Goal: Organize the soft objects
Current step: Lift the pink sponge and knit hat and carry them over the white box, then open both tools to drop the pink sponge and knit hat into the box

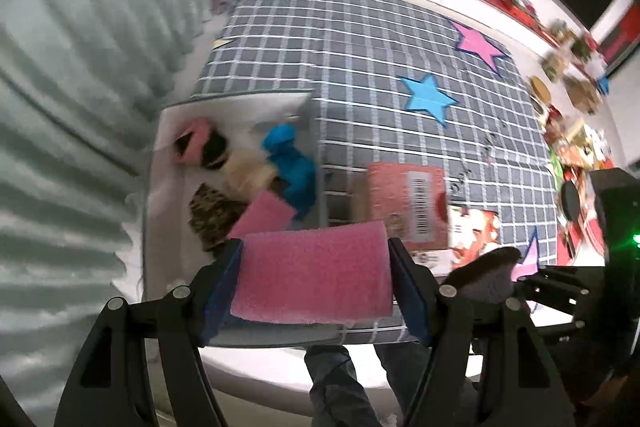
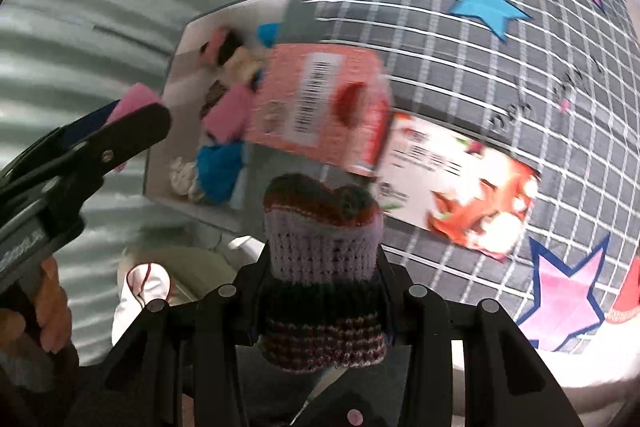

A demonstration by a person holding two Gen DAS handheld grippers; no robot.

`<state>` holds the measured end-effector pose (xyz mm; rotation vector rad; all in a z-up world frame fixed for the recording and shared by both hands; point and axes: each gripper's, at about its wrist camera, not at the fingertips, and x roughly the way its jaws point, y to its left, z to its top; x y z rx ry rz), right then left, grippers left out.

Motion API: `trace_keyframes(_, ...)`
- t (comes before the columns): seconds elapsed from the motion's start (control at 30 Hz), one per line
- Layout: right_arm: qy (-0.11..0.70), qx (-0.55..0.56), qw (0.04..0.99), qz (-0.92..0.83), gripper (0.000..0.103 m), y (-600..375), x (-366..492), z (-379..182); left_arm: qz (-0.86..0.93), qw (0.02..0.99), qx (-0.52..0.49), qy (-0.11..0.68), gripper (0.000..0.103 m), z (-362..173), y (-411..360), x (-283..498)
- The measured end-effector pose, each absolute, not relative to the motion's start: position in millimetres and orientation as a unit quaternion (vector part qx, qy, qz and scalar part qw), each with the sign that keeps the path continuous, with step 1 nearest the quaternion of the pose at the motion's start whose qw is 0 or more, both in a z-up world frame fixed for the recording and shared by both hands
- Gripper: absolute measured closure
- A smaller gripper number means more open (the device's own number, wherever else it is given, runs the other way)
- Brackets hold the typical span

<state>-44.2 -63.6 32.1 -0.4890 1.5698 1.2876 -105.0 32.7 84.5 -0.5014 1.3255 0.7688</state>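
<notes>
The right gripper (image 2: pixel 322 291) jaws clamp a knitted sock (image 2: pixel 322 247) above the checked cloth (image 2: pixel 460 75).

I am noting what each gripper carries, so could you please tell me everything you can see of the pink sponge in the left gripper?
The pink sponge is a flat rectangular pad with a coarse, porous foam face, and it looks soft. It is held off the table between the two fingers of the left gripper, which press on its two short ends. Its broad face is turned toward the camera. It hangs over the near edge of the checked tablecloth, just in front of the white bin, where another pink sponge already lies.
</notes>
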Motion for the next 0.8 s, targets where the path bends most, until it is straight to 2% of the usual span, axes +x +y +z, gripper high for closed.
trace_keyframes(0.37, 0.612, -0.245, 0.47, 0.587, 0.059, 0, -93, 55, 0.413, 0.656, -0.266, 0.573, 0.029, 82, 68, -171)
trace_keyframes(0.8, 0.592, -0.261, 0.467, 0.603, 0.059, 65, -112, 62, 0.444, 0.621, -0.293, 0.575, 0.029, 57, 92, -201)
